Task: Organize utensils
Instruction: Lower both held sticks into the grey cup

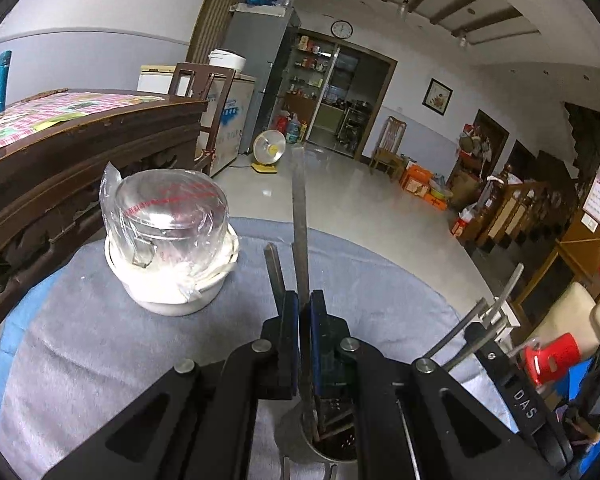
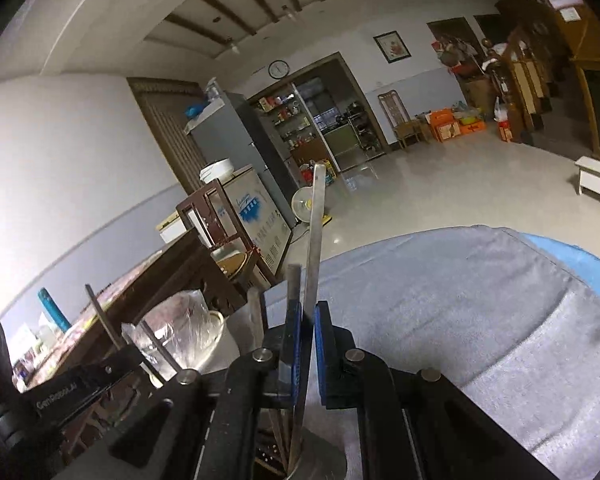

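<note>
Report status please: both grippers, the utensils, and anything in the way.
Left gripper shut on flat metal utensil. Right gripper shut on another metal utensil. Both over perforated metal holder. White bowl with bagged glass stands left, clear.

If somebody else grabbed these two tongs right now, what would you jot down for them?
Left tongs: shut on a flat metal utensil handle, its lower end in the perforated metal holder.
Right tongs: shut on another metal handle, its lower end also in the holder.
Holder stands on the grey cloth, near a plastic-wrapped glass cup on a white bowl.
Done: both utensils reach the holder.
Left: probably release both; check for leftovers.
</note>
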